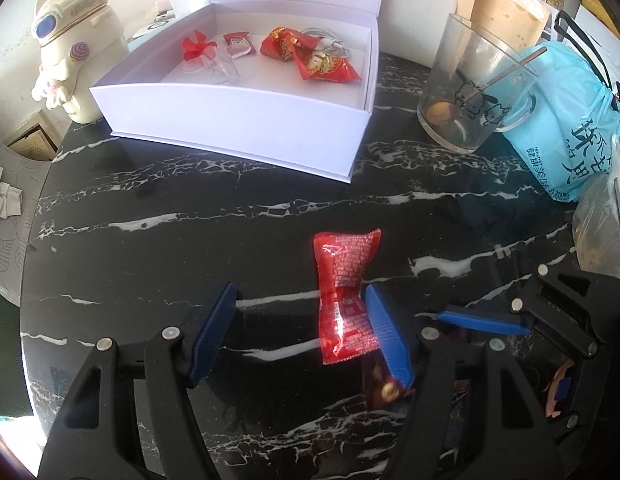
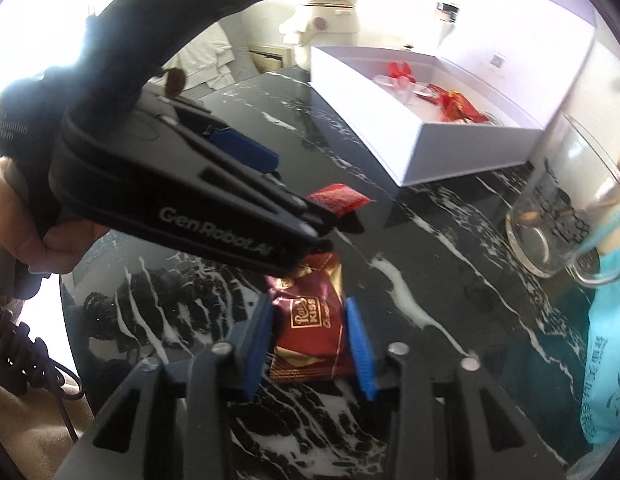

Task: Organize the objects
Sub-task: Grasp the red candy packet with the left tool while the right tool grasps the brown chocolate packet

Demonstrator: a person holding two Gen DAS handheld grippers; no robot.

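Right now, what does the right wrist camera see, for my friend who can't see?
The right claw pinches a dark red candy packet on the black marble table. The left claw's black body crosses above it, and a white box sits behind.

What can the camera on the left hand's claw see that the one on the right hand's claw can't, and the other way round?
Only the left view shows the bright red plastic snack packet whole, lying between the left claw's open fingers, and the metal spoon standing in the clear glass mug.

Only the right view shows the dark red and gold foil candy clearly, with the right claw shut on it, and a person's hand holding the left claw.

Both show the open white cardboard box, the black marble table and the light blue plastic bag.
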